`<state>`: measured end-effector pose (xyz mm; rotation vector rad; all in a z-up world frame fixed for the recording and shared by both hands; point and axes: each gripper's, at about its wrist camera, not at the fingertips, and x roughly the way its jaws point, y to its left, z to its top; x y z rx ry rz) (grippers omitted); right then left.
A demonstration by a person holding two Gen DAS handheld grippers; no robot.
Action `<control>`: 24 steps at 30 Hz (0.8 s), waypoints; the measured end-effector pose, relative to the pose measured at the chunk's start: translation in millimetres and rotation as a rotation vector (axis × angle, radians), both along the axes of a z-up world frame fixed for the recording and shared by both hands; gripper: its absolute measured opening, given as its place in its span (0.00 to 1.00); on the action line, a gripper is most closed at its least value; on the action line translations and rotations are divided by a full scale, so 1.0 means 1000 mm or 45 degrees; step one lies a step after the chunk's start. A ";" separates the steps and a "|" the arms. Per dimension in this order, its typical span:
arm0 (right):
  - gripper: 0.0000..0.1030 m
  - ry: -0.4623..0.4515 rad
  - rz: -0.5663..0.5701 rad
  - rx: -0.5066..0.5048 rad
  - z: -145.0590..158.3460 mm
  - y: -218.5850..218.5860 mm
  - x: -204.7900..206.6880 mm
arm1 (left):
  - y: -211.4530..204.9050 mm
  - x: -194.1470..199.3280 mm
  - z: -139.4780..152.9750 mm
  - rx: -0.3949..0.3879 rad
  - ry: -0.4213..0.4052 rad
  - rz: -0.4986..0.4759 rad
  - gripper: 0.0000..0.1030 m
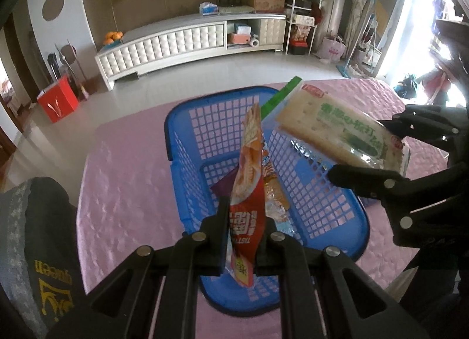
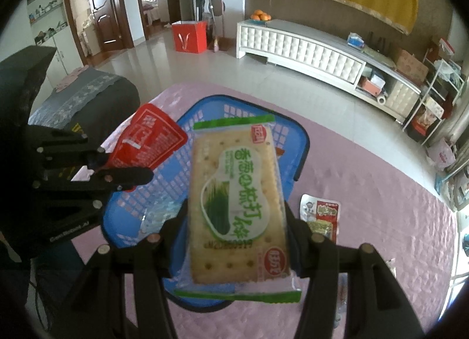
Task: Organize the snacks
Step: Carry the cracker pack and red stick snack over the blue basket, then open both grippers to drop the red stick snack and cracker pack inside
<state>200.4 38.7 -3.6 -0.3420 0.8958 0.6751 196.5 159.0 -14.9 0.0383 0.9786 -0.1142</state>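
A blue plastic basket (image 1: 328, 210) (image 2: 296, 139) stands on a pink tablecloth. My left gripper (image 1: 244, 227) is shut on a red snack packet (image 1: 249, 192), held edge-on above the basket; the packet also shows in the right wrist view (image 2: 146, 142), with the left gripper (image 2: 117, 169) at the left. My right gripper (image 2: 234, 221) is shut on a green-and-white cracker packet (image 2: 234, 201), held flat over the basket; it shows in the left wrist view (image 1: 337, 125) with the right gripper (image 1: 378, 148) at the right. Some packets (image 1: 275, 195) lie inside the basket.
Another snack packet (image 2: 321, 215) lies on the pink tablecloth (image 2: 381, 207) right of the basket. A dark cushioned seat (image 1: 38, 236) (image 2: 85, 95) sits at the table's left. A white TV cabinet (image 1: 190, 40) and a red box (image 1: 58, 101) stand across the tiled floor.
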 end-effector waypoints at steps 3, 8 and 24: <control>0.58 0.016 -0.008 -0.012 -0.005 0.001 0.008 | 0.001 0.012 -0.005 -0.015 0.008 -0.002 0.10; 0.58 0.031 -0.022 -0.022 -0.012 0.005 0.022 | 0.008 0.041 -0.015 -0.016 0.033 0.016 0.10; 0.58 0.033 -0.035 0.004 -0.012 0.010 0.030 | 0.044 0.054 -0.020 -0.034 -0.016 0.106 0.70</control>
